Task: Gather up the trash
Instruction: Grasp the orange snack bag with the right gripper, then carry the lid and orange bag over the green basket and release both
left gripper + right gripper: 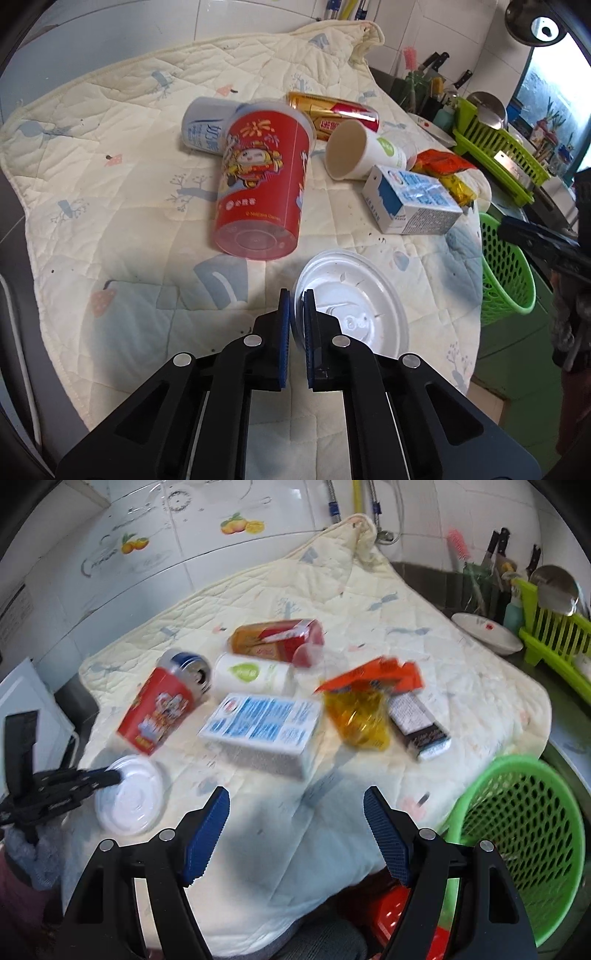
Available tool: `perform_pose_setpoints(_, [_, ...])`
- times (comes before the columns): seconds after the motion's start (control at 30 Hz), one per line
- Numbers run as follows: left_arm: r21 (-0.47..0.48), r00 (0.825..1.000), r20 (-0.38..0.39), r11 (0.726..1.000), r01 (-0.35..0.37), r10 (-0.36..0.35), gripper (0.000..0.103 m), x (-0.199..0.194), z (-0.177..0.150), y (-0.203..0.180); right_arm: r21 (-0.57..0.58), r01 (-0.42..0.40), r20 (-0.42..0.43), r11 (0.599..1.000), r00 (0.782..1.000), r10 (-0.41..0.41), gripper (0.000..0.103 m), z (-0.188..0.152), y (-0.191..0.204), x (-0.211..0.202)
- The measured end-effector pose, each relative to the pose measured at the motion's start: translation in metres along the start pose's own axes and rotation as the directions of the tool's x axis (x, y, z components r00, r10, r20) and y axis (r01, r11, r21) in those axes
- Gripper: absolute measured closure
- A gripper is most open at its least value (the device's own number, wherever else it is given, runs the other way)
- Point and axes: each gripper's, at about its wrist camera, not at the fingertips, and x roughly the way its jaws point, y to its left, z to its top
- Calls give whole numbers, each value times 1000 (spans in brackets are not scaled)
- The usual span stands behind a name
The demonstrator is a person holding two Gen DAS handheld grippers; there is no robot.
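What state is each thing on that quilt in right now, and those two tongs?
Left tongs: shut on the lid's rim.
White round plastic lid: pinched at its edge.
Right tongs: open, empty.
Red printed plastic cup: lying on its side.
White paper cup: tipped over.
Green mesh plastic basket: upright.

My kitchen corner, white-tiled.
A quilted cream cloth (110, 192) covers my worktop; fruit decals (242, 526) dot the wall; daylight enters a window (546, 96).
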Motion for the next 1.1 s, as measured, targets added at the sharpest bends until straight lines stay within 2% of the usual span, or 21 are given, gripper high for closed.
perform_pose_setpoints(0.1, [-14,1000,7,1000,10,-10,98,-3,3,1,50,-3,9,999,1000,2,31,15,-13,6])
perform_pose_setpoints(0.27, [-13,1000,16,1000,21,-21,98,-7,6,1,154,-12,25,988,1000,8,39,39,-40,23])
perform_pose_setpoints(0.47, [-15,999,32,999,39,-39,98,-14,11,2,313,-36,28,949,999,28,46,62,-76,51])
perform_pose_setpoints(0.63, [-1,998,42,999,40,-40,98,-19,16,0,431,-69,22,900,998,66,51,70,-96,75])
perform_pose_setpoints(0.73, [8,998,49,999,43,-44,98,-23,19,-3,477,-110,37,872,994,105,62,70,-102,82])
perform_pose_setpoints(0.77, [13,998,52,999,44,-44,98,-24,21,-4,480,-116,41,869,993,110,68,70,-103,82])
perform_pose_setpoints(0.93, [20,996,64,998,54,-55,98,-27,26,-8,454,-118,63,883,993,101,83,73,-98,75])
perform_pose_setpoints(1.1, [33,994,75,997,74,-77,98,-32,31,-16,410,-112,98,905,992,78,88,72,-92,58])
